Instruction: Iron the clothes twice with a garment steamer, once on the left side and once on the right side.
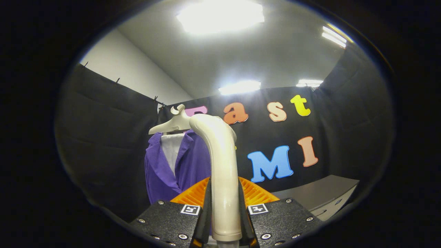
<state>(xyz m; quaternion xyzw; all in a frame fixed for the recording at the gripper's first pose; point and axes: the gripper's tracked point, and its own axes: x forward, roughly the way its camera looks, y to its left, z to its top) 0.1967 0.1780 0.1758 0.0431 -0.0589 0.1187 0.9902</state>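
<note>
Gripper (224,210) was clamped on steamer handle (223,172) w/ both fingers, purple shirt (165,168) hung on hanger (174,124) at approx 10 o'clock beyond fingers; approach step, 1st pass likely not begun, next needs steamer head brought to fabric.

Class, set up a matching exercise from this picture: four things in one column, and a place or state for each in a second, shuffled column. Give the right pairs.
Things:
1. cream plastic garment steamer handle
2. purple ribbed shirt
3. cream plastic hanger
4. grey cabinet

Places or states:
A. carries the shirt
B. clamped between the tool's fingers
C. beyond the fingers, by the booth wall
D. hangs beyond the steamer

Pairs: 1-B, 2-D, 3-A, 4-C
</note>
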